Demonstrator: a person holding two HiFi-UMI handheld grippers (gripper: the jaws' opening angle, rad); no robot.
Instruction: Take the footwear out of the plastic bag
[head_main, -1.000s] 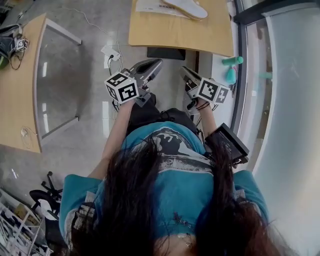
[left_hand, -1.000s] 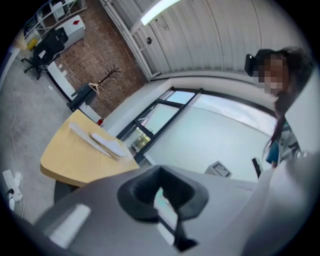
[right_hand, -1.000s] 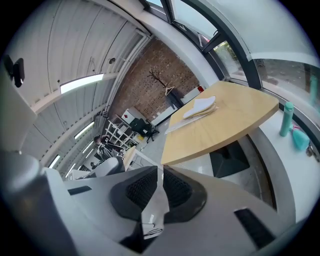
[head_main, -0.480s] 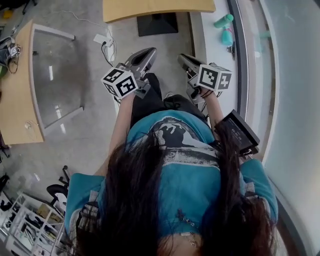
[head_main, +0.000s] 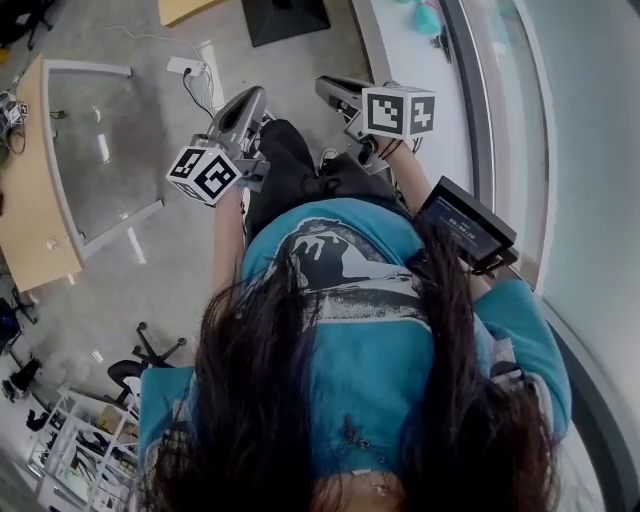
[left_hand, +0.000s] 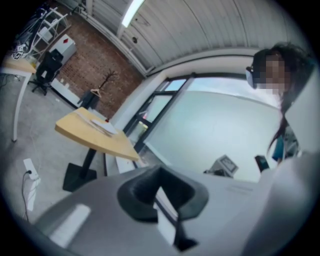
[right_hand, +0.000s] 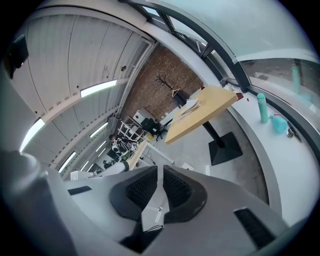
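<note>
The footwear (left_hand: 102, 127) is a flat white shape, seemingly in its bag, on a round yellow table (left_hand: 107, 142). It lies far ahead in the left gripper view. The right gripper view shows the same table (right_hand: 200, 117) with the white shape (right_hand: 191, 106) far off. In the head view only a corner of the table (head_main: 185, 8) shows, above its black base (head_main: 285, 15). My left gripper (head_main: 255, 95) (left_hand: 160, 175) and right gripper (head_main: 328, 85) (right_hand: 160, 172) are held level in front of the person's body. Both are shut with nothing in them.
A wooden desk (head_main: 25, 215) with a glass panel stands at the left, and a power strip (head_main: 185, 66) with its cable lies on the floor. Teal bottles (right_hand: 262, 107) stand on the white window ledge (head_main: 400, 45) at right. An office chair (head_main: 150, 352) stands behind.
The yellow table and the footwear have slid out past the top edge of the head view. Both grippers moved back from the table with the person, still shut and empty.
</note>
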